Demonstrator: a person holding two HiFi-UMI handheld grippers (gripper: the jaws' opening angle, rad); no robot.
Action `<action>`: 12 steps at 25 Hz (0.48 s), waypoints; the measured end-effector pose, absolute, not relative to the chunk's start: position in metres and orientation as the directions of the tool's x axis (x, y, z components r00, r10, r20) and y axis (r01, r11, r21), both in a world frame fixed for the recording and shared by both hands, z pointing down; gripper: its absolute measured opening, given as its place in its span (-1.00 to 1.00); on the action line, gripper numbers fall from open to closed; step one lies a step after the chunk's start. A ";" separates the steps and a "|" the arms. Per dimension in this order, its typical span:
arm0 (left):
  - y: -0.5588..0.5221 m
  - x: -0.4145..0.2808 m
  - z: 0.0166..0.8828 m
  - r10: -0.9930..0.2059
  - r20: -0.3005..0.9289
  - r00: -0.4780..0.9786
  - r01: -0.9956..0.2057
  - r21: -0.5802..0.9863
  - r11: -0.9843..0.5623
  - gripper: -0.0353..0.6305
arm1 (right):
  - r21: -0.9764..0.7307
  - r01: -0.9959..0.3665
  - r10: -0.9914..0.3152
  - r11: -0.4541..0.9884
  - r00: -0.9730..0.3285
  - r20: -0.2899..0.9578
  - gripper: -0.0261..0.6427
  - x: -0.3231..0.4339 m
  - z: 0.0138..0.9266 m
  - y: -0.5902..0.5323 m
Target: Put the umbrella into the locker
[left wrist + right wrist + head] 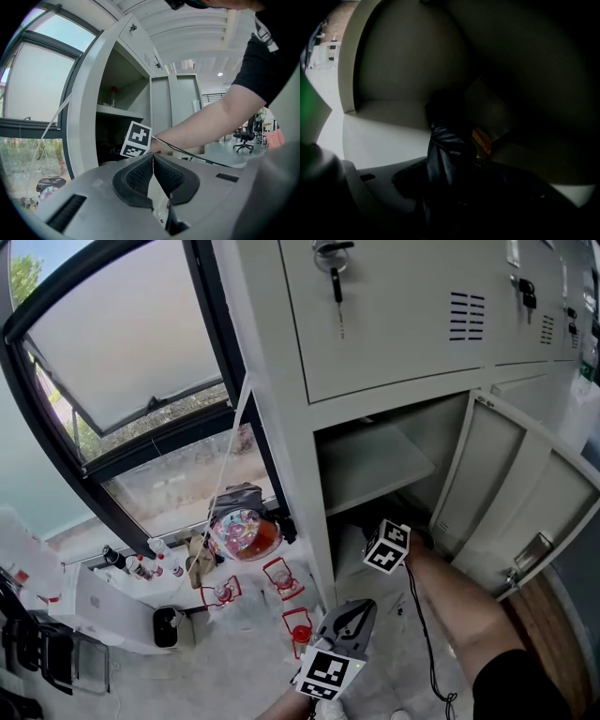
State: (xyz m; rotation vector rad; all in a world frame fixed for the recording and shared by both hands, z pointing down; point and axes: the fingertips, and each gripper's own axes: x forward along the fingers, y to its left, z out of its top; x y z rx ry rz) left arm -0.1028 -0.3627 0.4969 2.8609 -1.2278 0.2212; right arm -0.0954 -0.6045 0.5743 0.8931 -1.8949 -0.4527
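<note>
Now: right claw clamped on dark folded umbrella, deep in lower compartment of locker. Left claw closed, empty, outside.

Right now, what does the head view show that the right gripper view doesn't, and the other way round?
Only the head view: the window, keys hanging in the upper doors, the open door, clutter below the window, and the left claw, closed and empty. Only the right gripper view: the dark umbrella gripped in the right claw, and an orange-yellow object behind it. Both: the pale inside of the locker.
</note>
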 end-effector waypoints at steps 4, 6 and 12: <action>-0.362 -0.105 0.497 -0.721 0.141 0.679 -0.724 -0.038 -0.689 -0.84 | 0.648 -0.391 -0.754 0.654 -0.274 0.596 -0.16 -0.097 0.575 -0.613; -0.361 -0.106 0.497 -0.721 0.142 0.678 -0.724 -0.040 -0.689 -0.84 | 0.654 -0.389 -0.759 0.649 -0.275 0.590 -0.16 -0.098 0.574 -0.617; -0.361 -0.109 0.500 -0.722 0.152 0.675 -0.726 -0.041 -0.687 -0.84 | 0.660 -0.391 -0.766 0.642 -0.275 0.581 -0.16 -0.097 0.573 -0.629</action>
